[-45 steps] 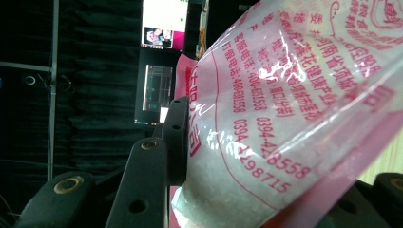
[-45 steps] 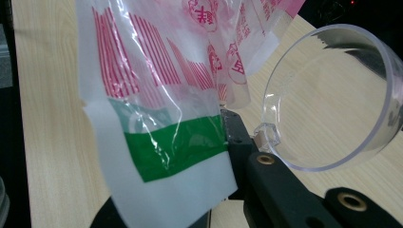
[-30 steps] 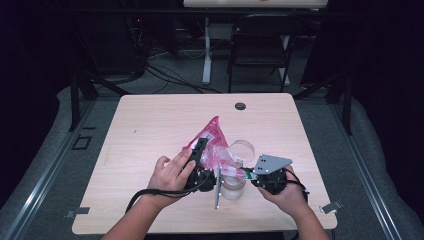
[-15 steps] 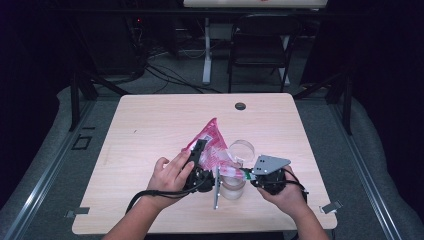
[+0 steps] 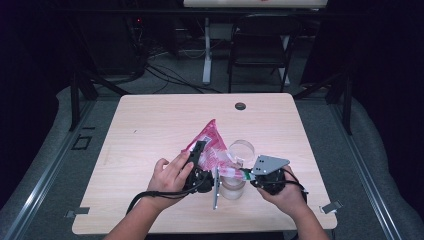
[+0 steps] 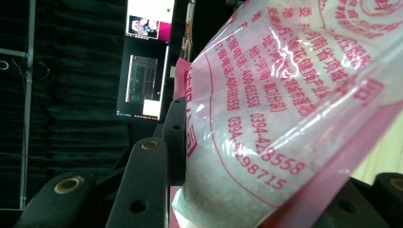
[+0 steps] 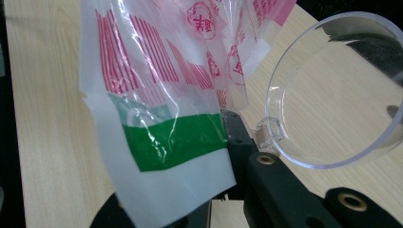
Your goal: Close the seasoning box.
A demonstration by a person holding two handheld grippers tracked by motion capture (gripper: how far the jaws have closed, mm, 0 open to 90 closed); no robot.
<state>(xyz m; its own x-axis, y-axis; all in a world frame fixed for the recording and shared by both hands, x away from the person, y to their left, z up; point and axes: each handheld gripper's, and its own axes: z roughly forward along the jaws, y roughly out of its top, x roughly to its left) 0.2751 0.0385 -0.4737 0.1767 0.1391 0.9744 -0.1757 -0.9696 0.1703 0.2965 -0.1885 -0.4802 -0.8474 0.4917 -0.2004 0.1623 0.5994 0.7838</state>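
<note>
A pink and red printed plastic bag [image 5: 212, 142] is held above the middle of the wooden table [image 5: 150, 130]. My left gripper [image 5: 201, 150] is shut on the bag's bulging lower part [image 6: 247, 118], which holds something white, and its jaws press on both sides. My right gripper [image 5: 245, 173] is shut on the bag's white and green edge strip [image 7: 166, 137]. A clear round cup [image 5: 241, 149] stands just right of the bag. Its rim and small spout [image 7: 271, 130] are close beside the right gripper's jaw.
A black round grommet [image 5: 240, 106] sits near the table's far edge. Beyond the table stand a dark chair [image 5: 260, 50] and a white post [image 5: 206, 50], with cables on the floor. Bare tabletop lies to the left and far side.
</note>
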